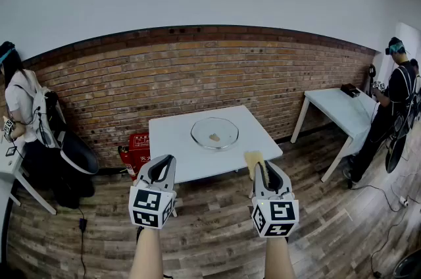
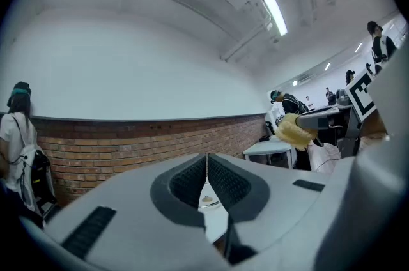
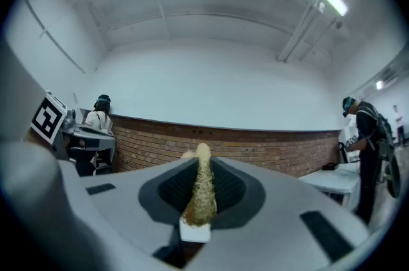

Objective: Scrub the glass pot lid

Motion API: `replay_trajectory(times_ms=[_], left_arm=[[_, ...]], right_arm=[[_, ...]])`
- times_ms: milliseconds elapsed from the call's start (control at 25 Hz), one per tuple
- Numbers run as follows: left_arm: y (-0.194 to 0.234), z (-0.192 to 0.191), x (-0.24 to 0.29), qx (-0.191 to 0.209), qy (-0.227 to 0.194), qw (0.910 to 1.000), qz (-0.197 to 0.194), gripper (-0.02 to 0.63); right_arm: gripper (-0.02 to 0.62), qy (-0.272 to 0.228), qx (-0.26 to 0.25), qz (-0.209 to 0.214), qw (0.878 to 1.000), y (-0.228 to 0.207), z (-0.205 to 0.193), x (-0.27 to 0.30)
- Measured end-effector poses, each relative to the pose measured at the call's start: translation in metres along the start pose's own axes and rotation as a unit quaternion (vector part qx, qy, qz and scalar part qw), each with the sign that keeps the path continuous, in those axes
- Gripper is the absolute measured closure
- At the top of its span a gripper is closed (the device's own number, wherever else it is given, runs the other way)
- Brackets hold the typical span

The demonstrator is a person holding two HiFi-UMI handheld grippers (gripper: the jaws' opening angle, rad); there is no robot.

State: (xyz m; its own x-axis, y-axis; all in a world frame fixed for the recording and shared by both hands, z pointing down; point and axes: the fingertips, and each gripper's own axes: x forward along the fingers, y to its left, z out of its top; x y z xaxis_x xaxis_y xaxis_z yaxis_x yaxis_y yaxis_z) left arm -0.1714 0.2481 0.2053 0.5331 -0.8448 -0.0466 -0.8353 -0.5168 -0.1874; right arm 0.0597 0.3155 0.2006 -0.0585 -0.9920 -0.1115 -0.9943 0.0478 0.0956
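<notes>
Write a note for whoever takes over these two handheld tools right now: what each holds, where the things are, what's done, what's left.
Left tool: shut, nothing between its jaws.
Right tool: shut on the yellow scrubbing sponge.
Round clear glass pot lid: lies flat on the white square table, ahead of both tools, touched by neither.
Done: sponge is gripped.
Left: bring the sponge to the lid and scrub it, probably steadying the lid with the left tool.
</notes>
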Motion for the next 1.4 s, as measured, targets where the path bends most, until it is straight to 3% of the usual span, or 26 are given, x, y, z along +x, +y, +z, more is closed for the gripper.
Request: replay_trajectory(times_ms=[760,1400], left_arm=[[-0.009,0.001,-0.005,-0.002,0.006,0.9999,0.009,0.589],[-0.075,0.0,0.02,0.006,0.016,0.9998,0.009,0.589]], right_arm=[[0.537,-0.018,0.006,0.008,1.0,-0.011,0.004,-0.012],[0.537,-0.013,0.015,0.029,0.999,-0.062,-0.019,-0.018]])
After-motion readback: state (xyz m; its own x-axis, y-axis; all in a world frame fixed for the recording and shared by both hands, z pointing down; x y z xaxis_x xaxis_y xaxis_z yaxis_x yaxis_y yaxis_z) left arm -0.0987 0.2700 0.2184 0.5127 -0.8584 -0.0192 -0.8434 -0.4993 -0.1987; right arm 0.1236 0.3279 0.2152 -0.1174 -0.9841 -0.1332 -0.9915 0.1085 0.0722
